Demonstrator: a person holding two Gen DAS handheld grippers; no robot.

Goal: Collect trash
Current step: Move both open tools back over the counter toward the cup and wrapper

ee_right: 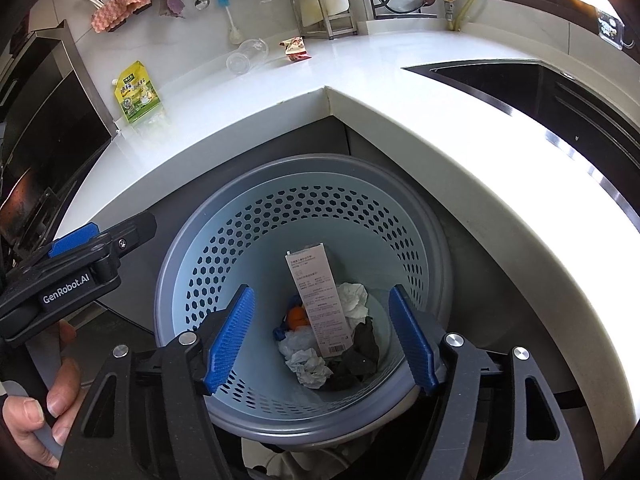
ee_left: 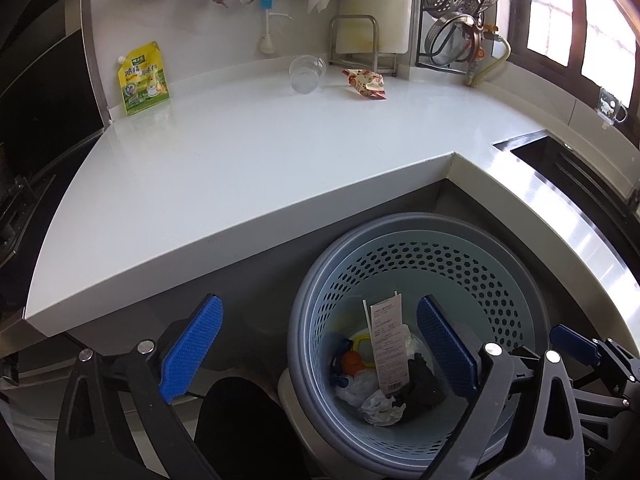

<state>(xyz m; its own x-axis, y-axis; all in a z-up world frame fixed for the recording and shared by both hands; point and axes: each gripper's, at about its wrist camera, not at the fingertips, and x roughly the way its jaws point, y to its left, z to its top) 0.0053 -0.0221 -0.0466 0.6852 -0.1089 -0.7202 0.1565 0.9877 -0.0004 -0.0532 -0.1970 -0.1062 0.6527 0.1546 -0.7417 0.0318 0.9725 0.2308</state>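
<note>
White counter (ee_left: 248, 152), trash bin (ee_right: 304, 208) beneath both spread, empty hand-held grippers (ee_left: 320, 352) (ee_right: 322, 336)

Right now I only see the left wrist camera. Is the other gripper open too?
Observer: Yes, the right gripper is open, over the round perforated light-blue plastic basket.
Operator: Is it holding any trash?
Observer: No, nothing sits between its blue ribbed fingers.
Operator: Who holds my gripper?
Observer: A bare hand grips the handle of the left gripper.
</note>
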